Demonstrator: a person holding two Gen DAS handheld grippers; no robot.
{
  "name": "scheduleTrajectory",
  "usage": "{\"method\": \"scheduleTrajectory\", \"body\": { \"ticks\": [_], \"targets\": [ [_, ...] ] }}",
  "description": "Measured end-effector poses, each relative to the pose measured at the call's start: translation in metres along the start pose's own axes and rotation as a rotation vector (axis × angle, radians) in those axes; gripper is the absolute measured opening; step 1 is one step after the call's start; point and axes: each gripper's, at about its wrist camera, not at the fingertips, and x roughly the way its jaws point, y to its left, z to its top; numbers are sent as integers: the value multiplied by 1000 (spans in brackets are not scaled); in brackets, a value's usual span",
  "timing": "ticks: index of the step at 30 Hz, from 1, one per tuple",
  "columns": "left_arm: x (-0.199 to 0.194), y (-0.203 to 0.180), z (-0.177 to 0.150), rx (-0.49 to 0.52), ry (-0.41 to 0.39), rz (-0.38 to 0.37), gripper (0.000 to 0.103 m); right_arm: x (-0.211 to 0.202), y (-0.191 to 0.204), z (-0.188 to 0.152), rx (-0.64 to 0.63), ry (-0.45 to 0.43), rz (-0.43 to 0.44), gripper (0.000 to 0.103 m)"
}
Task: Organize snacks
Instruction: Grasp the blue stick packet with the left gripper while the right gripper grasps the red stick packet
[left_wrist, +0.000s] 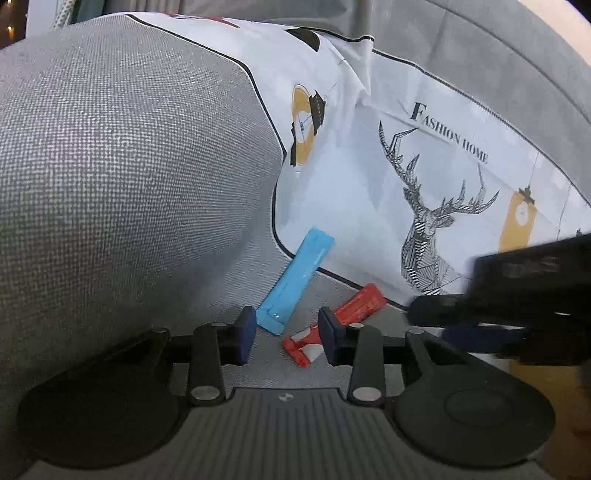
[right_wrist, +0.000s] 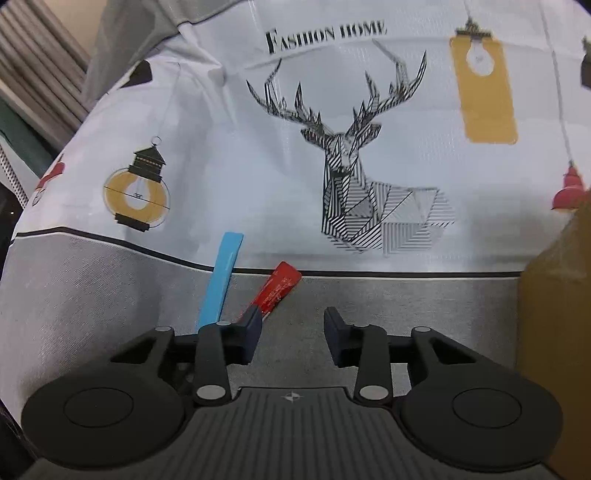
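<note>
On the grey sofa seat (left_wrist: 236, 295), a blue snack stick (left_wrist: 295, 280) leans against the printed deer cushion (right_wrist: 369, 155) at the seat's back edge, a red snack packet (left_wrist: 360, 306) just beside it. Left hand-held gripper (left_wrist: 286, 334) and right hand-held gripper (right_wrist: 293, 338) both gape wide, holding nothing.

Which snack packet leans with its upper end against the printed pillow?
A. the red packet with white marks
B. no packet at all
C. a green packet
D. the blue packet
D: in both views the blue packet stands tilted, its top end resting on the pillow and its bottom end on the grey sofa seat.
</note>
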Motion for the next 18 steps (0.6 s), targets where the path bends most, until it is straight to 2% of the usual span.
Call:
{"method": "scheduleTrajectory", "body": {
  "ticks": [1, 5, 7, 10, 11, 13, 18],
  "targets": [
    [-4, 0, -2, -4, -10, 15, 31, 7, 0, 2, 10, 11, 4, 43],
    [-17, 9, -6, -123, 4, 38, 31, 41, 8, 13, 52, 68, 23, 45],
    [-18, 11, -11, -146, 29, 87, 31, 58, 17, 19, 61, 97, 20, 46],
    [-15, 16, -12, -183, 46, 103, 31, 72, 39, 27, -19, 126, -50, 50],
    [-15, 16, -11, -182, 42, 104, 31, 73, 49, 29, -76, 130, -84, 37],
    [-13, 13, -9, -177, 31, 95, 31, 72, 60, 28, -169, 128, -123, 0],
    [-7, 3, -2, -124, -16, 66, 31, 52, 48, 22, -266, 105, -218, 0]
  ]
}}
